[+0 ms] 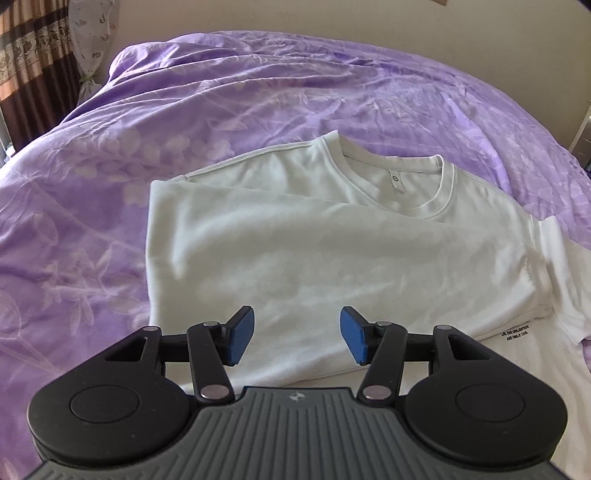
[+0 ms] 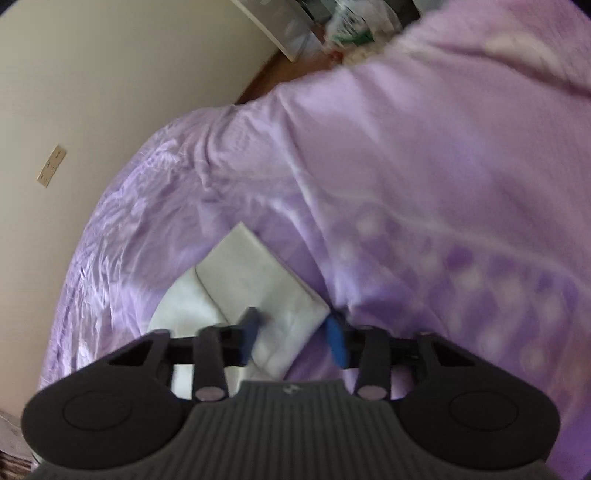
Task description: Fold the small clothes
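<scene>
A white T-shirt (image 1: 314, 236) lies on the purple bedspread (image 1: 184, 122), its left side folded over the body, collar at the far end, one sleeve sticking out to the right. My left gripper (image 1: 297, 334) is open and empty, hovering just above the shirt's near part. In the blurred right wrist view, my right gripper (image 2: 295, 334) is open and empty above a corner of the white shirt (image 2: 258, 280) where it meets the bedspread (image 2: 406, 184).
A cream wall (image 2: 92, 92) stands beyond the bed. Curtains (image 1: 33, 55) hang at the far left. A shelf unit with clutter (image 2: 314, 26) stands on the floor past the bed's corner.
</scene>
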Demonstrator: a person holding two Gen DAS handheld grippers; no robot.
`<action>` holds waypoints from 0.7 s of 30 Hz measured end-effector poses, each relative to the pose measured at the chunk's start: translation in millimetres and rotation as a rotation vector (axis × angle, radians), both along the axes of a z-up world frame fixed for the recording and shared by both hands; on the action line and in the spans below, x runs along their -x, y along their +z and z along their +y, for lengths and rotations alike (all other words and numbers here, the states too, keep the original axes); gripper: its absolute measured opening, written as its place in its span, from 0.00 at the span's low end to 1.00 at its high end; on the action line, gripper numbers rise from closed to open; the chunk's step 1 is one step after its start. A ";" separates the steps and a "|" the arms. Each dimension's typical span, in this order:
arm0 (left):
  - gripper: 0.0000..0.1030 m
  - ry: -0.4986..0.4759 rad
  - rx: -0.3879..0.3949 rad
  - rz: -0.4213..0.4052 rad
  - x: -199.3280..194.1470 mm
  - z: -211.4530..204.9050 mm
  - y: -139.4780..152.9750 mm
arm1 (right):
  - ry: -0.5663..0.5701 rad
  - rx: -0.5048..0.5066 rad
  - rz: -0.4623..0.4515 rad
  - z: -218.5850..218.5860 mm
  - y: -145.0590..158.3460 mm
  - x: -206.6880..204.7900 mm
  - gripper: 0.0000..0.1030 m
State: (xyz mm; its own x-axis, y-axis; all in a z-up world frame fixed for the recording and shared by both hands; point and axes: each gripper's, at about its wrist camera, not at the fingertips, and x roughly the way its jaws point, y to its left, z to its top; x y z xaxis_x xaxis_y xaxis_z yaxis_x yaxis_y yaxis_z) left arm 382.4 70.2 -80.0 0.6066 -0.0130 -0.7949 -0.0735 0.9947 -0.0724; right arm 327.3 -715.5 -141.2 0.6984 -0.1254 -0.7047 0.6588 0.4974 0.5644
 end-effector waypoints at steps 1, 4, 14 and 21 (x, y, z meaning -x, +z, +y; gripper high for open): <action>0.61 -0.005 -0.002 -0.001 0.2 -1.0 0.3 | 0.019 0.045 0.010 4.3 6.0 -2.7 0.04; 0.61 -0.008 -0.017 -0.003 3.0 -2.6 2.8 | 0.082 0.167 0.014 23.7 31.5 -10.9 0.02; 0.59 -0.017 0.045 -0.060 30.1 21.9 39.9 | 0.420 0.378 -0.205 174.4 184.2 -38.5 0.02; 0.59 -0.002 0.081 -0.103 54.1 59.2 65.5 | 0.681 0.455 -0.364 336.3 277.3 -59.1 0.02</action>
State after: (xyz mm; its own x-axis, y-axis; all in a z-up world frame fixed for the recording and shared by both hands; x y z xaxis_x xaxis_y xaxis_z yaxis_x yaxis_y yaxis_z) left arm 328.3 129.5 -14.5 0.6852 -0.0759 -0.7243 -0.0598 0.9853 -0.1598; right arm 386.4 -379.2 136.1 0.8940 0.1851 -0.4080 -0.0426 0.9417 0.3339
